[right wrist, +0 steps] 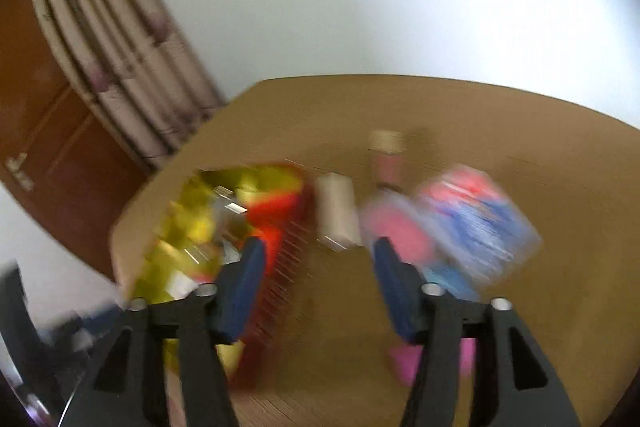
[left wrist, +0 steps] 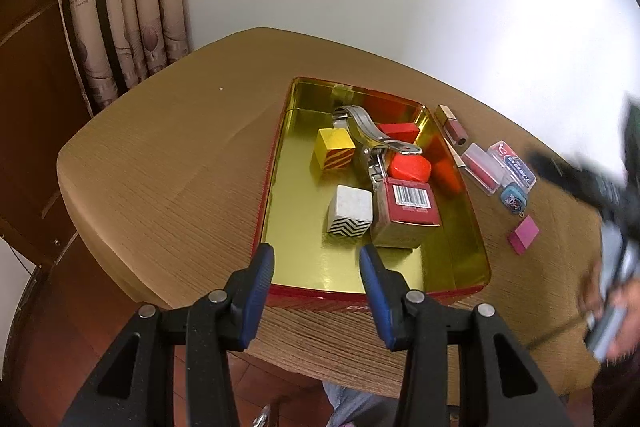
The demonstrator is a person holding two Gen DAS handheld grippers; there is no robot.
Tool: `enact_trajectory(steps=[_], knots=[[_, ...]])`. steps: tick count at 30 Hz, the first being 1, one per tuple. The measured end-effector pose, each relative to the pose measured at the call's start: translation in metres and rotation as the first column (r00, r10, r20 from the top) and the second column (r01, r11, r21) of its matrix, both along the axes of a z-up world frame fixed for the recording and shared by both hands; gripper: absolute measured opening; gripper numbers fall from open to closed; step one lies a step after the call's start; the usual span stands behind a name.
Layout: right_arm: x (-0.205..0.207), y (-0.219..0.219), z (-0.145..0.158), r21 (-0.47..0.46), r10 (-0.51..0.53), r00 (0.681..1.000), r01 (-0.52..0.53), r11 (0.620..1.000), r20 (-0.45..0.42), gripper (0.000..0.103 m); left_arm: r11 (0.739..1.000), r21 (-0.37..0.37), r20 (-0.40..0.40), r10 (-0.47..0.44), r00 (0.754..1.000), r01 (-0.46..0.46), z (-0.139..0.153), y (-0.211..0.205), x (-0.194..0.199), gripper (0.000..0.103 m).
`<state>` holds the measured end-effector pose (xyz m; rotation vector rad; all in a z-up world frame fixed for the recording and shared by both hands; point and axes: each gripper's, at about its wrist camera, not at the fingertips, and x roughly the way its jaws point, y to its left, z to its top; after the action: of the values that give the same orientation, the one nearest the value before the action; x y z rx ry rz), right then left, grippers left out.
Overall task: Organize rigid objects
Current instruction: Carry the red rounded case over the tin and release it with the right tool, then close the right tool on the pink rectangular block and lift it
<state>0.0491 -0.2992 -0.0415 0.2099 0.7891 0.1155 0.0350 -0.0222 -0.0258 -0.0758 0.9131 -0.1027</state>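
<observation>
A red tin with a gold inside (left wrist: 280, 155) lies on the wooden table. In it are a yellow striped cube (left wrist: 334, 149), a white zigzag cube (left wrist: 350, 215), a metal clip (left wrist: 368, 131), a red block (left wrist: 408, 167) and a barcoded red box (left wrist: 404, 215). My left gripper (left wrist: 316, 253) hovers open over the tin's near rim, holding nothing. In the blurred right wrist view my right gripper (right wrist: 318, 245) is open and empty above bare table, between the tin (right wrist: 280, 227) and two clear cases (right wrist: 472, 219). A pink eraser (right wrist: 400, 359) lies under its right finger.
To the right of the tin lie a lipstick tube (left wrist: 454, 127), clear plastic cases (left wrist: 482, 167), a blue charm (left wrist: 514, 201) and the pink eraser (left wrist: 524, 235). A person's hand (left wrist: 612, 307) is blurred at the right edge. Curtain and wall stand behind the table.
</observation>
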Motion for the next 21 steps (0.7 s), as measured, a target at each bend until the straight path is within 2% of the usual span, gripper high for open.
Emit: enact_trajectory(steps=[3,6,8,11,17,19,20,21], knots=[[-0.037,-0.02,-0.018,-0.104,-0.029,0.999,0.025,0.994,-0.043,0.075,1.0,0.008,-0.009,-0.011,1.0,0.011,-0.002,-0.005,-0.001,0.045],[-0.045,-0.027,-0.032,-0.154,-0.011,0.996,-0.002,0.988,-0.084,0.077,0.999,0.029,-0.004,-0.021,1.0,0.021,-0.005,-0.011,-0.003,0.045],[-0.037,-0.028,-0.035,-0.156,0.033,0.995,-0.046,0.987,-0.09,0.085,0.998,0.052,0.002,-0.03,1.0,0.03,-0.006,-0.015,-0.005,0.045],[-0.02,-0.021,-0.038,-0.172,0.084,0.992,-0.1,0.98,-0.097,0.09,0.994,0.098,0.033,-0.042,0.999,0.039,-0.006,-0.024,-0.01,0.045],[0.005,-0.013,-0.053,-0.217,0.127,0.982,-0.156,0.963,-0.141,0.09,0.983,0.171,0.073,-0.081,0.994,0.067,-0.005,-0.037,-0.014,0.045],[0.009,-0.013,-0.058,-0.191,0.146,0.978,-0.173,0.966,-0.148,0.081,0.979,0.189,0.075,-0.091,0.993,0.076,-0.006,-0.04,-0.014,0.045],[0.011,-0.013,-0.062,-0.18,0.152,0.974,-0.182,0.967,-0.165,0.059,0.977,0.2,0.077,-0.095,0.992,0.078,-0.006,-0.042,-0.014,0.045],[0.012,-0.012,-0.065,-0.195,0.147,0.973,-0.181,0.964,-0.177,0.059,0.975,0.206,0.079,-0.098,0.992,0.08,-0.005,-0.043,-0.014,0.045]])
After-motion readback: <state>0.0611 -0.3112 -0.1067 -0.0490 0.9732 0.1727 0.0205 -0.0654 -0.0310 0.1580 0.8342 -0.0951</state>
